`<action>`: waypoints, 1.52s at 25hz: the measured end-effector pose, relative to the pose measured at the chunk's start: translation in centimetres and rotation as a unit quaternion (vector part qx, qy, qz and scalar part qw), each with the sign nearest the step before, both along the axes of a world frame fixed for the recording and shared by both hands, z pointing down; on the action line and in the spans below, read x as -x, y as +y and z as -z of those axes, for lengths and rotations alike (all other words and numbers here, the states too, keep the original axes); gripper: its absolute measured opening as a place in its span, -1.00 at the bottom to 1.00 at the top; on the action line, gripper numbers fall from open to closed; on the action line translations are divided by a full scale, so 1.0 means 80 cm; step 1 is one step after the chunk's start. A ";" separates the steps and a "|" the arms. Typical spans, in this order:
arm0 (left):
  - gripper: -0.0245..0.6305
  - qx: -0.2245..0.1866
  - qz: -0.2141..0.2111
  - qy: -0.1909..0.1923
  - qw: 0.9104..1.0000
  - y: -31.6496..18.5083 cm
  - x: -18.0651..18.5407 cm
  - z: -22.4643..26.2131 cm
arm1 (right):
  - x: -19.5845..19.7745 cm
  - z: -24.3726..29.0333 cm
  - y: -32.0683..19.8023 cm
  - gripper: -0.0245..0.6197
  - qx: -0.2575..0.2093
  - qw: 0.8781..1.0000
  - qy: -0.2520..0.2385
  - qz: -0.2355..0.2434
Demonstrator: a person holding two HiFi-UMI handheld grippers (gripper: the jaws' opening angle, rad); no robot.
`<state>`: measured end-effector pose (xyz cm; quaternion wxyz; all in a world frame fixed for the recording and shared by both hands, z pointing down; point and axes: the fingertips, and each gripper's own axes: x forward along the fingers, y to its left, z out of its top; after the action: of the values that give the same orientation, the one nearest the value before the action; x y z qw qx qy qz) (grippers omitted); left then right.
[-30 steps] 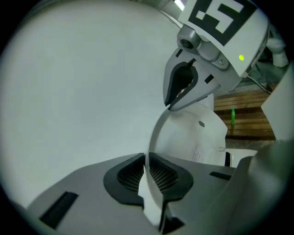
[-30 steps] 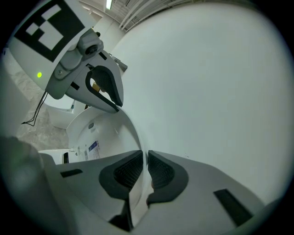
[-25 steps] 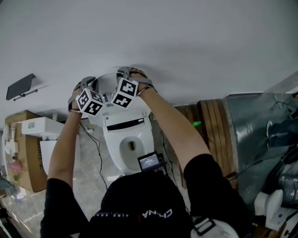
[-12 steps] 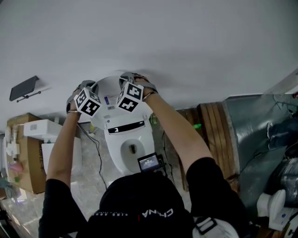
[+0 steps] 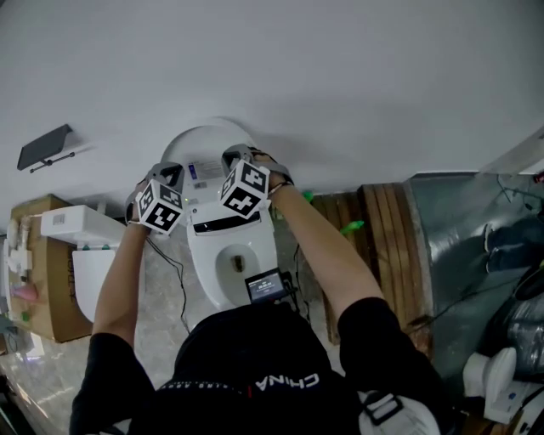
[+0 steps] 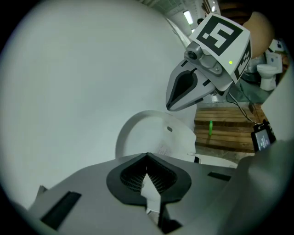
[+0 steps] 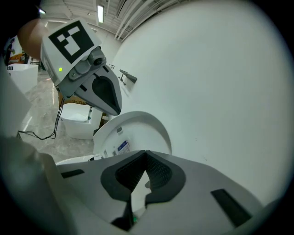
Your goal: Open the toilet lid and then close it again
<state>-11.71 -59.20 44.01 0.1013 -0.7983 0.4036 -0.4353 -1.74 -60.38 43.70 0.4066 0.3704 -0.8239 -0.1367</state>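
Toilet lid (image 5: 206,143) label (image 7: 122,147) print too small, bowl (image 5: 208,270) front — hidden

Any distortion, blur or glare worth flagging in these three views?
Head view: evenly lit, sharp, mild wide-angle bowing. Left gripper view: strong fisheye, black corners, close jaws soft, raised white oval toilet lid sharper. Right gripper view: same fisheye; ceiling strip light glares.

This reads as a warehouse or test workshop, not a home bathroom. The toilet (image 5: 231,255) stands against a bare white wall (image 5: 323,68), with loose cables (image 5: 177,276) trailing over the stone-patterned floor (image 5: 161,306). Around it are a cardboard box (image 5: 55,297), a wooden pallet (image 5: 387,229) and a spare white fixture (image 5: 85,280) (another sits far right (image 5: 489,378)). Strip lights (image 7: 99,13) hang from an open ceiling.
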 end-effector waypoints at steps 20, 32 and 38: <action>-0.89 0.087 0.010 0.062 0.994 0.136 -0.081 -0.071 | -0.064 -0.050 0.094 -0.88 0.043 0.999 -0.027 0.017; -0.89 0.092 -0.025 0.077 0.992 0.314 -0.035 -0.066 | -0.017 -0.034 0.264 -0.88 0.019 1.000 -0.013 -0.005; -0.89 0.097 -0.035 0.079 0.992 0.428 0.005 -0.082 | 0.009 -0.049 0.393 -0.88 0.029 0.999 -0.001 -0.021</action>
<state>-12.10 -24.93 50.55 0.0063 -0.8500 0.3377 -0.4044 -2.48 -28.91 47.59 0.4192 0.3758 -0.8199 -0.1043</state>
